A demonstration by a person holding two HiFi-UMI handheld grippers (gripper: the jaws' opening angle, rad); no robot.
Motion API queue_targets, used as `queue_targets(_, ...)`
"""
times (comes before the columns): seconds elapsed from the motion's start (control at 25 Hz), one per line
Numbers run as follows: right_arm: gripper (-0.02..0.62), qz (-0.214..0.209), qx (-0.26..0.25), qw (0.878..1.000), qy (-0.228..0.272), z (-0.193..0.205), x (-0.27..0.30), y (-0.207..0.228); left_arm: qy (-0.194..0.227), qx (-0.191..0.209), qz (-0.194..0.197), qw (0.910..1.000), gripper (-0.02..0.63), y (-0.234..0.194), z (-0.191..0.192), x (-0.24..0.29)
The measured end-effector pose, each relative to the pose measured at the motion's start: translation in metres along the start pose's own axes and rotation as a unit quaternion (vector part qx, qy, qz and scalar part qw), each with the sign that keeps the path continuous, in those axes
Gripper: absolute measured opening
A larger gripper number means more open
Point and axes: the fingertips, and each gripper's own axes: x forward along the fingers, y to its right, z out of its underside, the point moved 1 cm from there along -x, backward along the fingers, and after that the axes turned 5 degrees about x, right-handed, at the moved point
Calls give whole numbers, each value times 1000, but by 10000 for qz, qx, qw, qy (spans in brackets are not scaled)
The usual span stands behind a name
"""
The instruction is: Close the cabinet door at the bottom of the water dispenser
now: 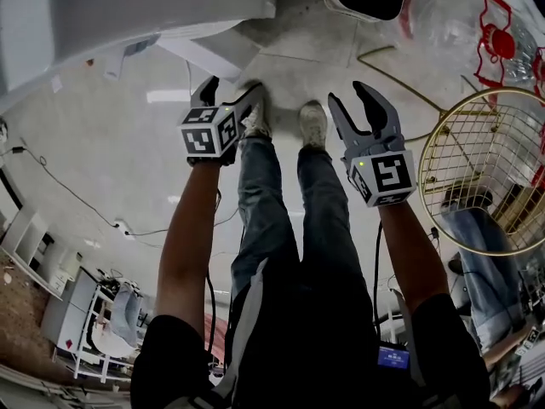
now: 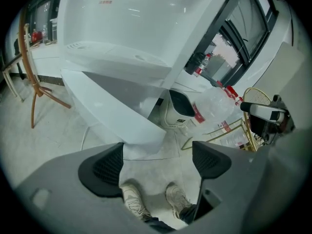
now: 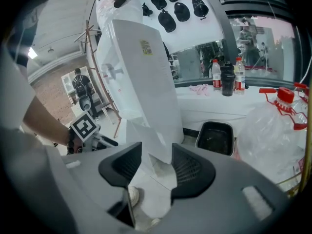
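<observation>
**Cabinet door open, both grippers empty in front of it**

At far left I see a brown wooden frame (image 2: 34, 82), well apart from the work. Next to it rises the white water dispenser (image 2: 126, 23); its cabinet door (image 2: 112, 113) stands open at the bottom, swung out toward me over the pale floor (image 1: 102, 143). My left gripper (image 1: 232, 90) sits just beside the door's near end, jaws spread wide with only the floor and my shoes (image 2: 131, 201) showing between them; whether a jaw touches the panel I cannot tell.

Further right, my right gripper (image 1: 349, 95) is apart from the door, jaws about half spread and gripping nothing; in the right gripper view the door's edge shows beyond the gap, not inside it.

Right of the dispenser, a white bin (image 2: 178, 108) with a black inside stands on the floor close to the door's free end. Beside it sits a clear water bottle (image 1: 451, 15) with a red cap and handle, then a gold wire rack (image 1: 485, 169); a second person (image 1: 473, 228) in jeans shows through the rack at far right.
</observation>
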Motion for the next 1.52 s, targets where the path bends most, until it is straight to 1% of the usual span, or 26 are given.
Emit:
queue_targets(0.36,196,200,145,9997,21,3,-2,10,-136,329,200,9992,451,9,-13,16)
queue_targets(0.52,196,297,124,9995,47,3,-4,15,-143,434,290,9985,451,13,-22,22)
queue_targets(0.72,196,410,292,9987,-2,7,-5,17,-187,557,351,9977,451,14,-31,28)
queue_targets(1.0,196,500,367,9981,-35,12,-8,24,-303,682,387,9965,451,16,-41,44)
queue_targets(1.24,195,637,488,9968,32,7,-10,32,-312,631,431,9966,451,18,-51,50)
queue_targets(1.52,193,802,592,9950,70,7,-14,43,-355,765,468,9953,451,20,-62,61)
